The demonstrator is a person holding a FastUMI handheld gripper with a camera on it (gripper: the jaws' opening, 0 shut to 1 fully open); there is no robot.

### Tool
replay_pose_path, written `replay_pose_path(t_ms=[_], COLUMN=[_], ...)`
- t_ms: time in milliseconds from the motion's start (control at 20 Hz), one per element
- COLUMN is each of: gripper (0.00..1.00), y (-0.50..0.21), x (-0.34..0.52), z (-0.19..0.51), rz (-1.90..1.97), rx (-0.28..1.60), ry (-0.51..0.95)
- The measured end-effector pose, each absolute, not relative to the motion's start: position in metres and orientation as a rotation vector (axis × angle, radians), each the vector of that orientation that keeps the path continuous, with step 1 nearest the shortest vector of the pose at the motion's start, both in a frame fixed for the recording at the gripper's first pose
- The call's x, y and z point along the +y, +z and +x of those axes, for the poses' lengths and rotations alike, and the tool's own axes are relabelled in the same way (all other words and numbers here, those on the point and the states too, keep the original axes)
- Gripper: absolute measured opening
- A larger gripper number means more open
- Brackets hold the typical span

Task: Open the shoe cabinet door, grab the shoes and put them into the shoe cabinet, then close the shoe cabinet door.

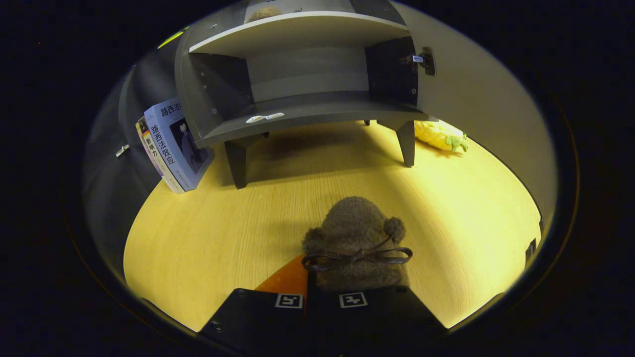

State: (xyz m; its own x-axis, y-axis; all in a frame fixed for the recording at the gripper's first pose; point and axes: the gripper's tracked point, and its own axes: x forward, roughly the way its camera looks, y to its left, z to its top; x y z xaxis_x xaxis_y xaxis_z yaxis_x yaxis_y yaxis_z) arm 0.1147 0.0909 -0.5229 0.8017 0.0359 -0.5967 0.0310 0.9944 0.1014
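Fuzzy brown slipper-like shoe with pom-poms and a thin dark bow (356, 238) held up above the pale wood-grain tabletop (198, 238), heel end pinched in the gripper (321, 300), fingers drawn nearly together on it. Grey shoe cabinet on short legs (297, 84) well ahead, grey door (491, 109) swung open beside it, lower shelf bare. Likely risks: soft fabric slipping from a shallow heel grip; drooping toe catching the shelf's front lip; sideways drift clipping the door or its hinge. Propped blue books (173, 144) and yellow plush toy (439, 135) clear of the path.
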Motion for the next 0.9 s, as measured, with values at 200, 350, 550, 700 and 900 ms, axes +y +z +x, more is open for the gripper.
replay_pose_path(t_ms=[200,350,550,700,900], gripper=[0.12,0.12,0.12,0.12,0.12], y=[-0.477,-0.419,-0.331,-0.274,-0.196], x=[0.085,0.073,0.061,0.053,0.056], z=[0.110,0.105,0.108,0.121,0.148], rz=[0.136,0.157,0.175,0.136,0.099], rx=[0.541,0.433,0.306,0.262,0.248], ry=[0.038,0.040,0.043,0.037,0.054])
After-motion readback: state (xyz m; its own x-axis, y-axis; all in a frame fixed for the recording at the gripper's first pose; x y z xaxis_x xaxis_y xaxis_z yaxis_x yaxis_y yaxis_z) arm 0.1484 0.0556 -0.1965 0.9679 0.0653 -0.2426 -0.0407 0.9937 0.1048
